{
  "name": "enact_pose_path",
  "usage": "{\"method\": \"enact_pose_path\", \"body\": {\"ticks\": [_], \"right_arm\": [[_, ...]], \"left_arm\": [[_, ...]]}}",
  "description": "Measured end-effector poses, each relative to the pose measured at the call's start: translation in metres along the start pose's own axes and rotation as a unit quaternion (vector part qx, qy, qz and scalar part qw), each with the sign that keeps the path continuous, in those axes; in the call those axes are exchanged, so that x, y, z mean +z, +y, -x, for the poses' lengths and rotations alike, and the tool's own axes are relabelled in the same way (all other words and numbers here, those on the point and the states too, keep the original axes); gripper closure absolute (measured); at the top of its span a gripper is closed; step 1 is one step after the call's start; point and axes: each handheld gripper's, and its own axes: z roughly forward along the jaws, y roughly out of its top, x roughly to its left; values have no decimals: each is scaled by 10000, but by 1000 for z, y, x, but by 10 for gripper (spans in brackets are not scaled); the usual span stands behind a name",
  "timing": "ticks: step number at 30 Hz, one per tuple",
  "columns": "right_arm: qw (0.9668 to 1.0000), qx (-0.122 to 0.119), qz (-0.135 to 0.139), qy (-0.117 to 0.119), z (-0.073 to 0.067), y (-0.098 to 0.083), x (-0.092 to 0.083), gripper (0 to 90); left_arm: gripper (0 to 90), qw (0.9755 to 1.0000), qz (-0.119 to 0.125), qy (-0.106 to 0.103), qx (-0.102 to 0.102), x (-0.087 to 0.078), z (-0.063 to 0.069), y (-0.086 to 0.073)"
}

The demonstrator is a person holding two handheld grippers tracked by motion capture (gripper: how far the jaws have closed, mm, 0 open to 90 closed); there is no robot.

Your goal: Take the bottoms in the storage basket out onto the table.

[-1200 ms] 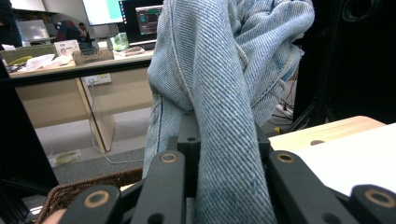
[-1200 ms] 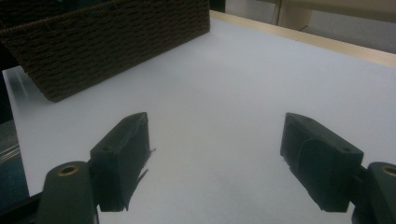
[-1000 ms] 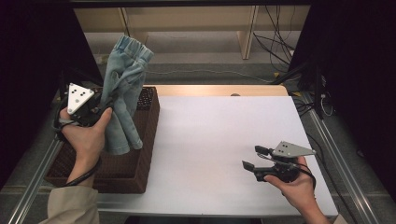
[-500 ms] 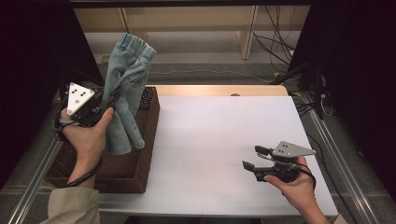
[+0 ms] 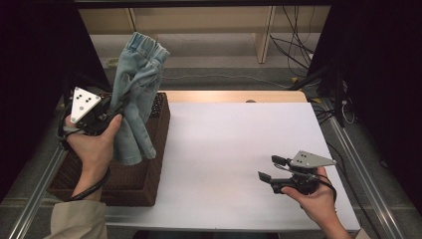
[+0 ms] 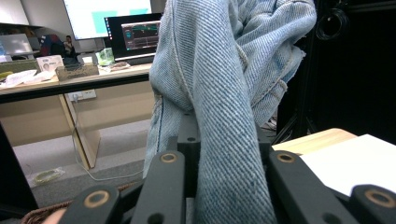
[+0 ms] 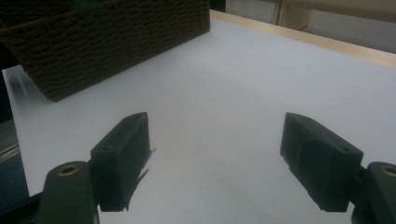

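Note:
A pair of pale blue jeans [image 5: 135, 94] hangs in the air above the dark wicker basket [image 5: 144, 174] at the table's left. My left gripper [image 5: 115, 110] is shut on the denim about halfway along, so the waistband sticks up and the legs droop toward the basket. In the left gripper view the bunched denim [image 6: 224, 116] lies pinched between the black jaws. My right gripper [image 5: 270, 168] rests low over the white tabletop at the front right, open, with nothing between its fingers [image 7: 122, 158].
The white table surface [image 5: 234, 144] stretches between the basket and my right hand. A wooden strip [image 5: 234, 96] edges the far side. Metal frame rails [image 5: 358, 164] run along both sides, and cables [image 5: 298, 50] lie on the floor beyond.

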Motion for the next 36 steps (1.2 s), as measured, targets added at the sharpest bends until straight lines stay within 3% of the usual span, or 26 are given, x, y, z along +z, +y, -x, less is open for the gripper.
{"method": "enact_pose_path", "body": {"ticks": [36], "right_arm": [[10000,6,6,5,0,0,0,251]], "left_arm": [[751,9995,116,-289,-52,0,16,5]]}}
